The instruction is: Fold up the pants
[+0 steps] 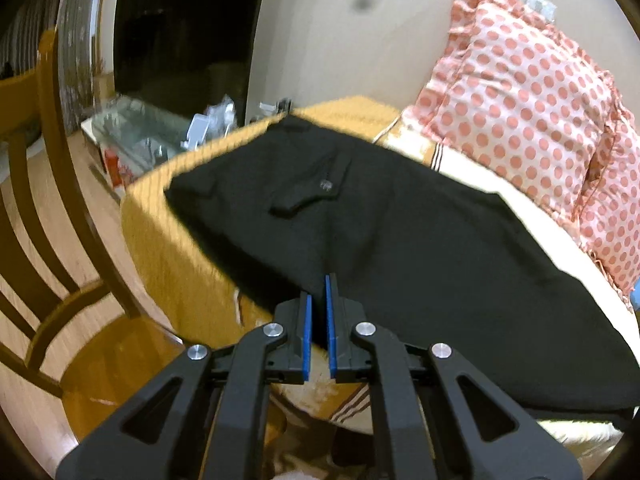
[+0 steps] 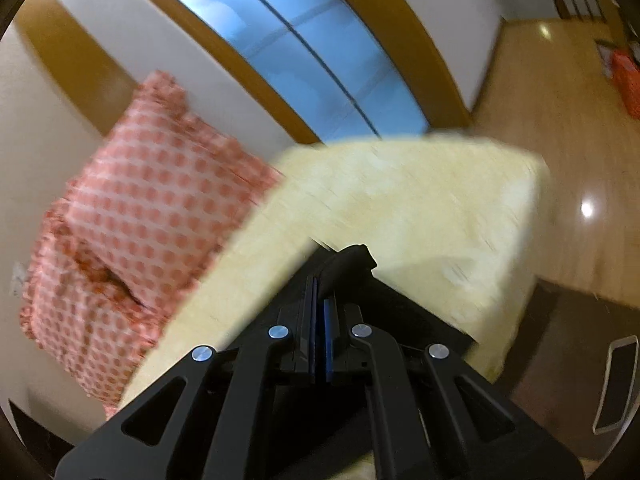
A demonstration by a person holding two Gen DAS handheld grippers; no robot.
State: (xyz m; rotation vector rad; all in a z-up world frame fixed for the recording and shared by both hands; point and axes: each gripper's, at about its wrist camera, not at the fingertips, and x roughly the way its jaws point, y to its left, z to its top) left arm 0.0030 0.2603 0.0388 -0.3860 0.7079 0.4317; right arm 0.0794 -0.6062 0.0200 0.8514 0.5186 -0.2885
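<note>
The black pants lie spread across a bed covered in a yellow-orange blanket, running from about 10 o'clock near the far corner down to 4 o'clock in the left wrist view. A flapped back pocket with a small button faces up near the middle of the cloth.

The left gripper sits at 6 o'clock over the near edge of the pants. Its 2 blue-lined fingers stand close together with a narrow slot between them, and dark cloth shows in and behind that slot; I cannot tell whether the cloth is actually pinched.

In the right wrist view, the right gripper has its fingers pressed nearly together on a bunched end of the pants, which pokes out past the tips at 12 o'clock. More black cloth spreads out below and to the right of the fingers, toward 4 o'clock, lying on the pale yellow part of the bed.

A pillow with pink dots leans against the wall at 2 o'clock in the left view and at 9 o'clock in the right view. A wooden chair stands beside the bed at 8 o'clock in the left view, on a wooden floor. Behind the bed at 11 o'clock is a dark television above a glass-topped stand with small clutter. Both views are blurred by motion.
</note>
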